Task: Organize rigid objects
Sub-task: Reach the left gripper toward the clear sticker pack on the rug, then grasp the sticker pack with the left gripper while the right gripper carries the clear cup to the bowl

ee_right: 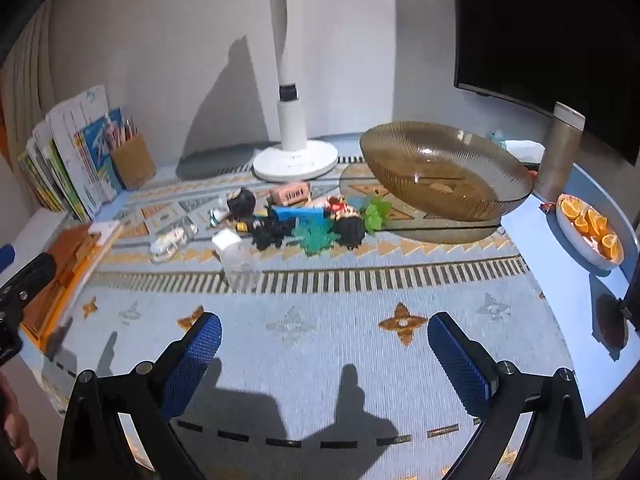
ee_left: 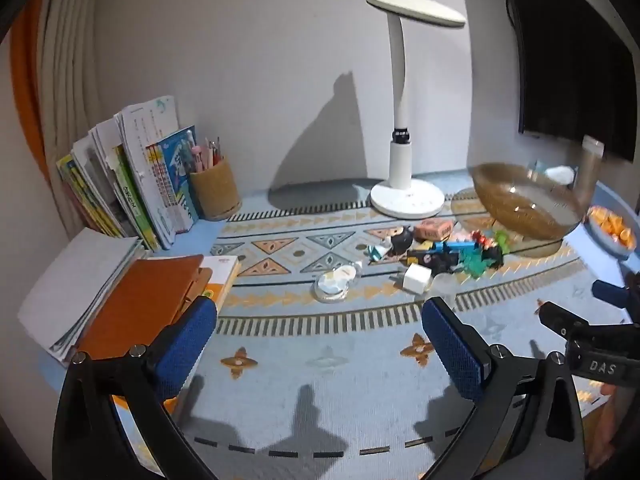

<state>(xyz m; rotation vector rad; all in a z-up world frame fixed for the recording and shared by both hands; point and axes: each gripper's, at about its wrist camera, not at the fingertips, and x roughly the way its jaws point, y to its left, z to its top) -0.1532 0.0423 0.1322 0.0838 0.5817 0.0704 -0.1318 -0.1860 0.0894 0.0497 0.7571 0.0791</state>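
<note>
Both tongs, left (ee_left: 320, 344) and right (ee_right: 325, 356), gape with textured blue pads; ribbed amber glass bowl (ee_right: 444, 172) centre-right, beside jumbled plastic toys (ee_right: 304, 220).

you face a pale blue cloth (ee_right: 320, 344) with orange diamonds, an amber ribbed bowl (ee_right: 444, 172), a white lamp (ee_right: 294, 136), blue-padded claw fingers (ee_right: 192, 360).

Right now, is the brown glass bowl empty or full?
Empty: through the glass bowl only its bare bottom shows; the toys lie outside, on the mat.
</note>
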